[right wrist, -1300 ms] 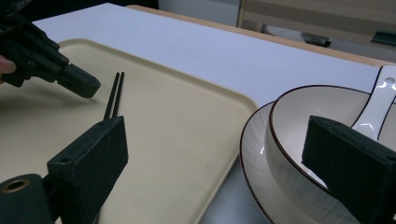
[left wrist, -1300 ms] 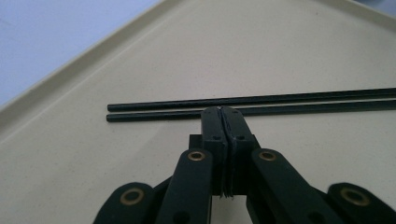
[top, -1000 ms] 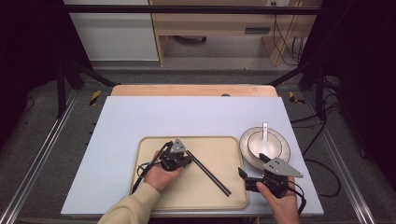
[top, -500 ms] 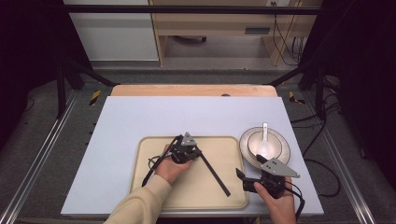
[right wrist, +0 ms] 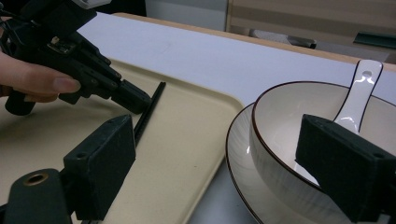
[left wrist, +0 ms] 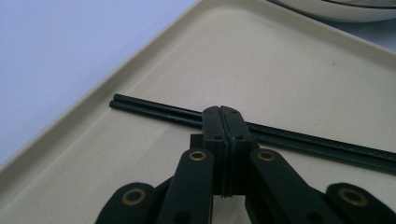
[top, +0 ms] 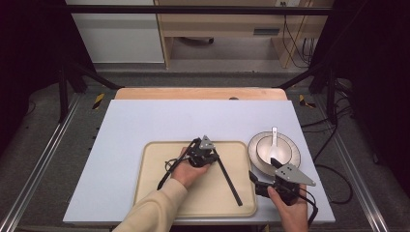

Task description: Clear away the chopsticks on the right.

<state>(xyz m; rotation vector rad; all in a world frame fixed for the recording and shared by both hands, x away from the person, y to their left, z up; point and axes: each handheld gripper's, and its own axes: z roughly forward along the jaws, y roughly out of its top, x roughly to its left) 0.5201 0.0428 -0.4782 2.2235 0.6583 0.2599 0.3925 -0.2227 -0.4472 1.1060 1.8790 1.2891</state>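
Item: chopsticks (top: 228, 177), black, two, lying side by side and touching on the beige tray (top: 154, 193). They run from the tray's middle toward its near right corner.

Handling, by judgement: thin, stiff, light and smooth. They are likely to roll or slip apart under a pinch. Best taken across both sticks at once near their far ends, where the left hand-held gripper (left wrist: 223, 114) now sits.

Left hand-held gripper: jaws pressed fully together with nothing between them, tips resting against or just over the far part of the pair. Whether they touch the sticks cannot be told.

Right hand-held gripper (top: 263, 182): jaws standing wide apart and empty, held at the near right of the worktop (top: 159, 121). It sits just near of the crockery.

Other stock, right of the tray:
- plate (top: 292, 161), one, pale with dark rim
- bowl (top: 270, 147), one, standing on the plate
- spoon (top: 274, 141), one, white ceramic, resting in the bowl with its handle pointing far

Tray: one. Hand-held grippers: two.
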